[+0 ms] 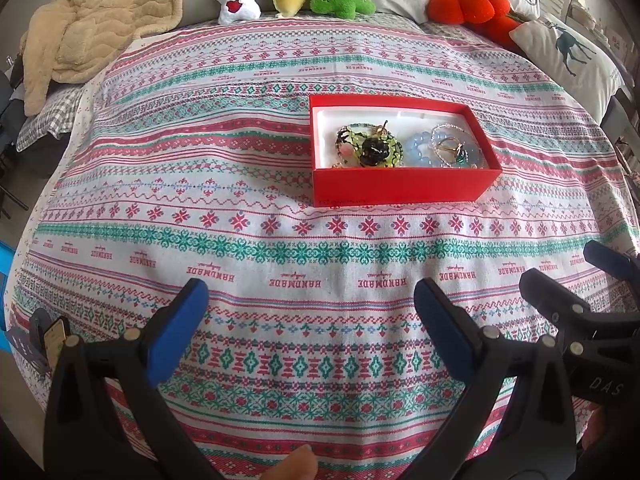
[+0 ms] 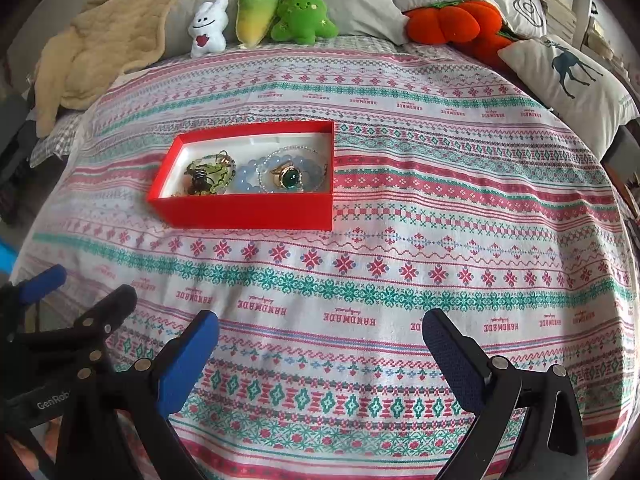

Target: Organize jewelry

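Your left hand-held gripper is spread wide and holds nothing; your right hand-held gripper is the same. Both hover over the bed, near of the one red box. Inside the box, left to right: one green-and-black piece, one blue bead bracelet, one clear bead bracelet, and one green-stone ring. Far behind the box stand three plush toys.
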Available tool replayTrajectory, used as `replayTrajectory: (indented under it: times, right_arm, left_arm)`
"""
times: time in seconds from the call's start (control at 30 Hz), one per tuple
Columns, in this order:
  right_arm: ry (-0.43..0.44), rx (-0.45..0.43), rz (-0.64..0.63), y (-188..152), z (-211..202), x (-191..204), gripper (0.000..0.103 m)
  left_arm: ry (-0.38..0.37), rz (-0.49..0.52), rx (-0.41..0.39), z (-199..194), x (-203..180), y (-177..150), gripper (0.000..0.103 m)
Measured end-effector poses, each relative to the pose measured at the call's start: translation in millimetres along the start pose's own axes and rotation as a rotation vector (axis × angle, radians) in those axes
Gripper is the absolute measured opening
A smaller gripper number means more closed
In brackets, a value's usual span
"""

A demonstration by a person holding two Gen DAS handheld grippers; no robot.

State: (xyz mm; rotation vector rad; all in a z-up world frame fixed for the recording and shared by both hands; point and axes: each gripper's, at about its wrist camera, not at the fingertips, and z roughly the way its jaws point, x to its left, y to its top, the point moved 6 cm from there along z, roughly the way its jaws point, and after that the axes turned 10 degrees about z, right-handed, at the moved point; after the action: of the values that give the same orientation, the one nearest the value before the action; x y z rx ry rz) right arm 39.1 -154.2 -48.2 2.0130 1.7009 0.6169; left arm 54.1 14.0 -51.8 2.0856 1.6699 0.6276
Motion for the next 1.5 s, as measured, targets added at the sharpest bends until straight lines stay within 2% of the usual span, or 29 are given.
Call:
replayTrajectory:
  times: [1.5]
  right_arm:
    - [-0.001,-0.003,0.006,-0.9,-2.1,0.7,0.102]
  left_arm:
    - [0.002,-0.009,0.021,5.9,0.0,-3.6,0.102]
